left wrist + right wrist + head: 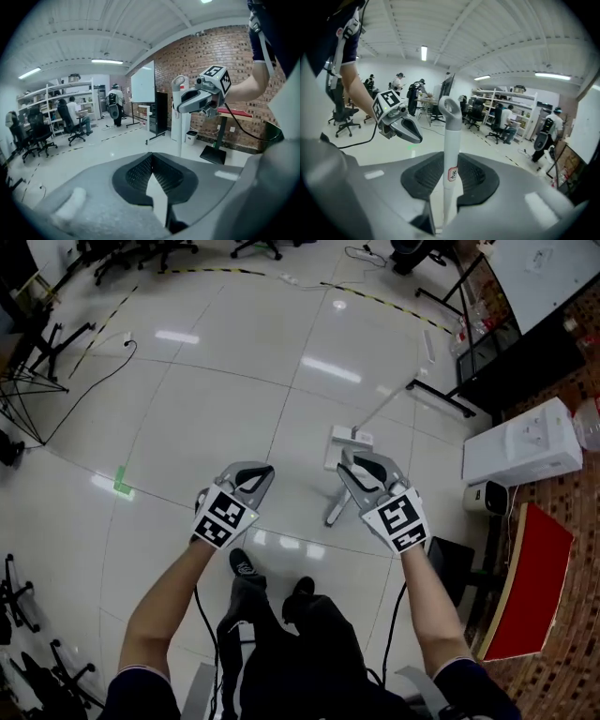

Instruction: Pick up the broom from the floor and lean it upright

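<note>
Firmly pinched in right tool (449, 161), broom handle (451, 136) jutting past its tips, left tool (151, 164) pressed together, empty

no word, brand or number can be read in full. a small white label (453, 174) with a red border is seen stuck on the broom handle (451, 140). a dark mark like a single character is printed on it, but it is too small and blurred to be read. square black-and-white coded patterns, made of blocks and not of letters or digits, are carried on the marker cube (225, 517) of the left gripper (261, 472) and on the marker cube (401, 518) of the right gripper (352, 468). the same patterns are shown on both cubes in the two gripper views.
</note>
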Motion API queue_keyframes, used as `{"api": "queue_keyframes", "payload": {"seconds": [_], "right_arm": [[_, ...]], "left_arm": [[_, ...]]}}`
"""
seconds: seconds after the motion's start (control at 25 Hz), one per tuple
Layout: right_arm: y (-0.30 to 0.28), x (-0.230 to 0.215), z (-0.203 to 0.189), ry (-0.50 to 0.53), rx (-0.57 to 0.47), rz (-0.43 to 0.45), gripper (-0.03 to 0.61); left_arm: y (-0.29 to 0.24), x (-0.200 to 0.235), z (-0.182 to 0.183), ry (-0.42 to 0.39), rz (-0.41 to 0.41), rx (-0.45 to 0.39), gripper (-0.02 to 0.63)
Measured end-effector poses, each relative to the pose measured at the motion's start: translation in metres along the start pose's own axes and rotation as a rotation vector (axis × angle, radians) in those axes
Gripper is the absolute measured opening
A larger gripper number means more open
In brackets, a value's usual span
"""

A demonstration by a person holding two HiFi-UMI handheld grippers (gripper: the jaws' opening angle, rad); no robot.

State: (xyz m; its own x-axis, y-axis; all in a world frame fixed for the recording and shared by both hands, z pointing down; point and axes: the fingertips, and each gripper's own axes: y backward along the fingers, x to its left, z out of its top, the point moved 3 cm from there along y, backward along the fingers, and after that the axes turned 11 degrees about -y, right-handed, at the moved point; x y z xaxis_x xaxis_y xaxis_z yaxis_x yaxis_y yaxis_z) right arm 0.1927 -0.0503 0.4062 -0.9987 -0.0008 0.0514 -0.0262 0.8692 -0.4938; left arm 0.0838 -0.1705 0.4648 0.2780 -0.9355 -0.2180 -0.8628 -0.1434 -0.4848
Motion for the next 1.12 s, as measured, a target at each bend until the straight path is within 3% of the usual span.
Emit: {"api": "queue_keyframes", "payload": {"seconds": [0.2,0.6,0.8,1.12], "right_arm": [[0.098,-0.020,-0.008,-0.178,-0.090,-0.174,0.098],[0.229,-0.013,-0.005,-0.435,-0.288,-0.442,0.095],[0.263,-0.014,-0.023,-0.504,-0.263,-0.631,0.094],[0.348,0.001,-0.072,-0.633,-0.162,-1.078,0.094]], "left_arm": [[-0.020,-0.038,0.092,-0.070,-0.085,-0.068,0.000],[-0.052,-0.124,0.212,-0.190,-0.352,-0.207,0.000],[-0.082,-0.153,0.246,-0.241,-0.522,-0.272,0.000],[-0.119,-0.226,0.286,-0.345,-0.871,-0.363,0.000]]}}
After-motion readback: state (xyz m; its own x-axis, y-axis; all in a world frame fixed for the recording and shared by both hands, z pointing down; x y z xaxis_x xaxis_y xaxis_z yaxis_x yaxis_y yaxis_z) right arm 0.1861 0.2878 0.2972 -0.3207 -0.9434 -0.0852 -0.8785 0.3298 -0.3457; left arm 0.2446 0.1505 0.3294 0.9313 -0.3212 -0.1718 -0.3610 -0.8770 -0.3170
